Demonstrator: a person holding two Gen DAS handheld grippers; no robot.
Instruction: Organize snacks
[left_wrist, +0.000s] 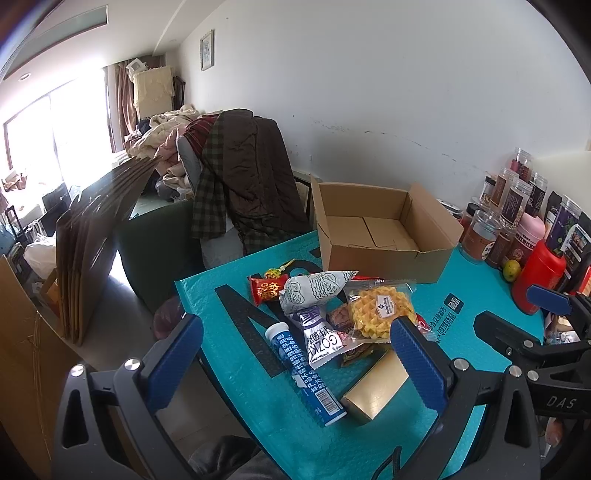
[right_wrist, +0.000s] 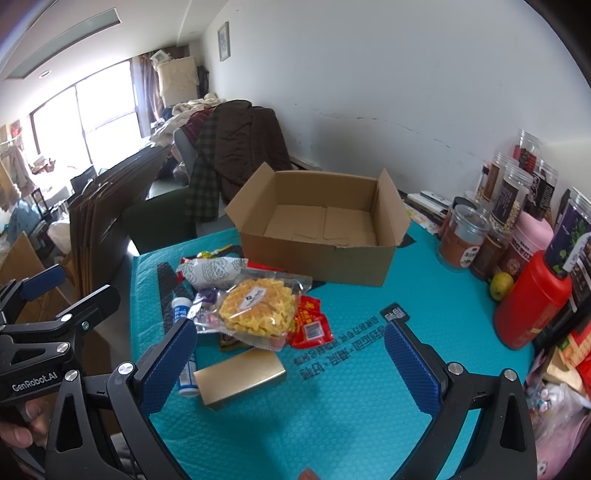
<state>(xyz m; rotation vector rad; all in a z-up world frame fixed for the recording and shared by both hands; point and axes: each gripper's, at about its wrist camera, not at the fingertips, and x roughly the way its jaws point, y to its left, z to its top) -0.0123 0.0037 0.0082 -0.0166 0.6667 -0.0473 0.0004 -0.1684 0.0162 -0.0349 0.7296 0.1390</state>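
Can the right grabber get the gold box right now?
Probably yes. The right gripper is open and empty, and the gold box lies on the teal mat just ahead, its top bare; only the blue tube sits alongside.

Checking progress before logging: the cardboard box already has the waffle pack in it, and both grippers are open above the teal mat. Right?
Not quite. The cardboard box is empty; the waffle pack lies in the snack pile on the teal mat, as the right wrist view shows. The left gripper and right gripper are open.

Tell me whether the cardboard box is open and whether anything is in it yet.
Open and empty: the cardboard box has its flaps standing up, and both views show only its bare floor. The snacks lie outside it.
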